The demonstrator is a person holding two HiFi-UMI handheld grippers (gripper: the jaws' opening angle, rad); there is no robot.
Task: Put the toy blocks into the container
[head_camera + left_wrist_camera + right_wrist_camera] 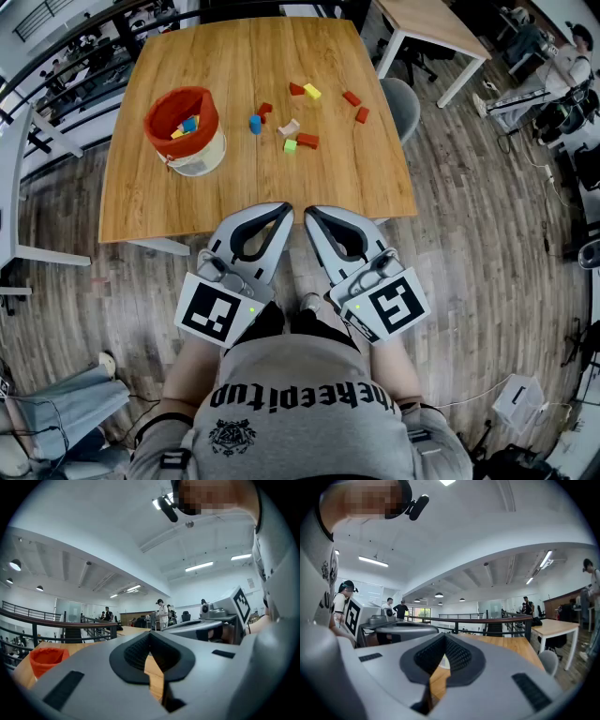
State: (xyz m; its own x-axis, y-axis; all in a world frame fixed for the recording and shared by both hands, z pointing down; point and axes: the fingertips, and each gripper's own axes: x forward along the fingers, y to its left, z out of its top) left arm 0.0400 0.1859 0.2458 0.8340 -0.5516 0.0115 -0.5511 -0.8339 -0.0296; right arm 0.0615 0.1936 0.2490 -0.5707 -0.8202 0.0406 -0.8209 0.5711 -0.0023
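Closed on nothing, the left gripper [283,213] and the right gripper [313,215] are held level and side by side in the head view, at the near edge of the table [234,202], with their tips turned toward it. This is judged to be a ready pose, with no block approached yet. The container [208,157] is set upright at the table's left, mouth up, so that pieces can be dropped in from above; a few coloured pieces are already seen inside. The loose blocks [307,141] are scattered to its right, well apart from both grippers. Among them a beige block [289,127] is laid flat, its long axis slanted from lower left to upper right.

In the left gripper view, the left gripper [150,633] is shown with its jaws met at the tips; only table wood is seen through the slit. The container [46,658] is seen low at the left.

In the right gripper view, the right gripper [444,637] is likewise shown clenched and empty. No block can be made out there.
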